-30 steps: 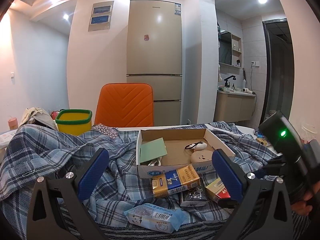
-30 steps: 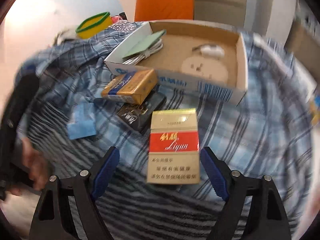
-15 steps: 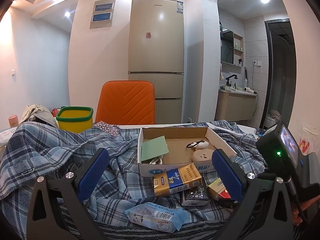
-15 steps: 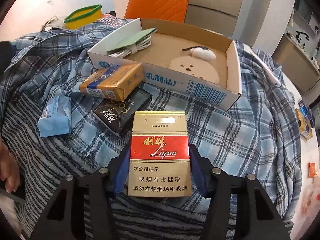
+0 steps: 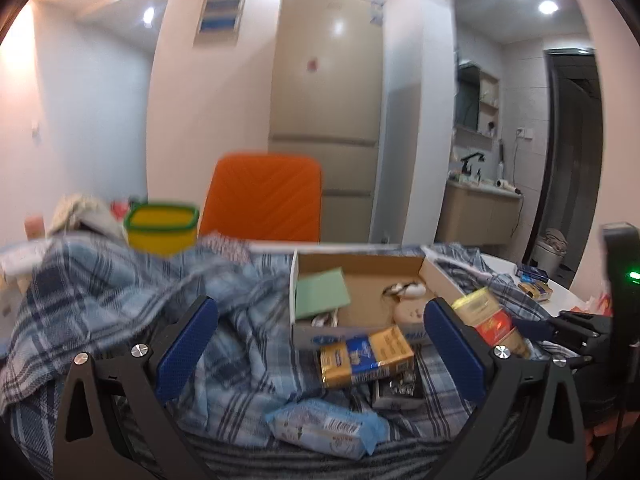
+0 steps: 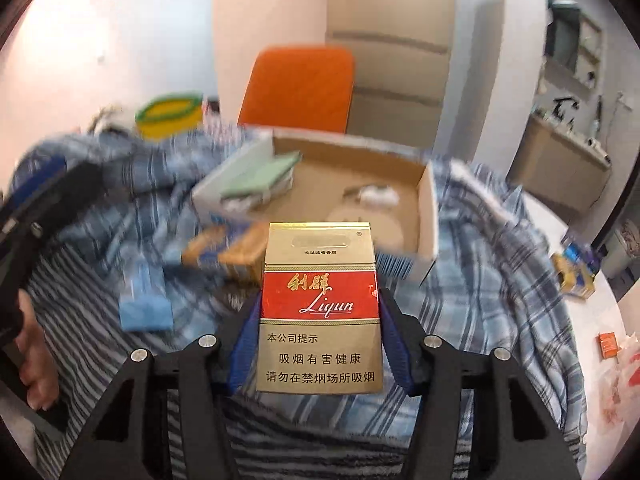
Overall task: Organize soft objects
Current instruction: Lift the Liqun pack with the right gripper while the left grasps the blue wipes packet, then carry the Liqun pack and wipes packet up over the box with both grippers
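Your right gripper (image 6: 319,344) is clamped on the gold-and-red cigarette pack (image 6: 319,312), both blue pads (image 6: 244,344) pressed flat against its sides, the pack upright with its printed face to the camera. It hangs clear of the plaid blanket (image 6: 492,280), in front of the near wall of the open cardboard box (image 6: 426,216). From the left wrist view you see that same pack (image 5: 490,320) held in the air at the box's right front corner.

Your left gripper (image 5: 316,344) stands wide apart, blue pads (image 5: 186,344) far from each other, with nothing between them, over the blanket (image 5: 120,300).

Past its fingertips, a gold-and-blue pack (image 5: 366,356) lies tilted just in front of the box (image 5: 360,260), resting partly on a dark pack (image 5: 396,390). Nearer to you lies a light blue tissue packet (image 5: 324,428) on the striped part of the cloth.

Inside the box there is a green card (image 5: 322,292) leaning at the left wall, white cable under it, a round beige object (image 5: 408,312) and a small white item (image 5: 412,290) beside it.

Farther back, a yellow tub with a green rim (image 5: 162,230) sits at the blanket's far left, an orange chair (image 5: 262,200) stands behind the table, and a beige fridge (image 5: 326,92) stands against the wall. Off to the right, on the bare white tabletop (image 6: 548,224), lies another small blue-and-gold pack (image 6: 576,272). Your left hand (image 6: 32,356) shows at the left edge of the right wrist view.
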Demonstrator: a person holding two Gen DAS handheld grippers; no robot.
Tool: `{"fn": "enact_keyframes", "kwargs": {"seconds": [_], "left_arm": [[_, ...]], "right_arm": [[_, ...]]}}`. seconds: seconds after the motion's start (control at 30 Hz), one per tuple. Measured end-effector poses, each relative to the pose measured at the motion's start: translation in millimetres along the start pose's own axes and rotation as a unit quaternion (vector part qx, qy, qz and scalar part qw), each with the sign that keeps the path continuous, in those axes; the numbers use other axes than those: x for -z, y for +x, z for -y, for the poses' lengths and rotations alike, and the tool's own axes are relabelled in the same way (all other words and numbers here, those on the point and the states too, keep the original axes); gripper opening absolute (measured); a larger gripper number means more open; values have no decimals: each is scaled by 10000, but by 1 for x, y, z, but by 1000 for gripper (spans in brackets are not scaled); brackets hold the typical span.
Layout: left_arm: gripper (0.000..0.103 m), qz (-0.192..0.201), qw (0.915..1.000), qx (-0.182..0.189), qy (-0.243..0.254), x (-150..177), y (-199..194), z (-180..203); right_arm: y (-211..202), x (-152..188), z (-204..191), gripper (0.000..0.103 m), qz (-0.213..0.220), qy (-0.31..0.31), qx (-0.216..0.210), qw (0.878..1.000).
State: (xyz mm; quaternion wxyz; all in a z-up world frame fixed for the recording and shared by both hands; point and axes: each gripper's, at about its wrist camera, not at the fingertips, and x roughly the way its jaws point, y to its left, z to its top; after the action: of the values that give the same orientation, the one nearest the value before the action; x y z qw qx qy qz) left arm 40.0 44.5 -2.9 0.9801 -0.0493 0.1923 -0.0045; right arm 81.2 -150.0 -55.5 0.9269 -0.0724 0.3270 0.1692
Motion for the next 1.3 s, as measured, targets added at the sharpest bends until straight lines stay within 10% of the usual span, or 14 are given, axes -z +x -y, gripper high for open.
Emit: {"fn": "enact_keyframes", "kwargs": {"seconds": [0.27,0.63,1.03,1.3], "left_arm": [[103,-1620,9865,-215,-37,2,30,-6],[102,-2634,9641,74,-332,19,60,-10],[90,-3346,9409,-95,-513,42,99,-16],[68,-3224,9454,82,-464,44,91,-15]], "right_arm": [[-12,0,6,58,413,187,-34,9990],[-8,4,17,58,353,423,-267,9981],[-13,5,12,58,431,338,-242,9982],[-8,5,11,58,319,310,-268,9987]]}}
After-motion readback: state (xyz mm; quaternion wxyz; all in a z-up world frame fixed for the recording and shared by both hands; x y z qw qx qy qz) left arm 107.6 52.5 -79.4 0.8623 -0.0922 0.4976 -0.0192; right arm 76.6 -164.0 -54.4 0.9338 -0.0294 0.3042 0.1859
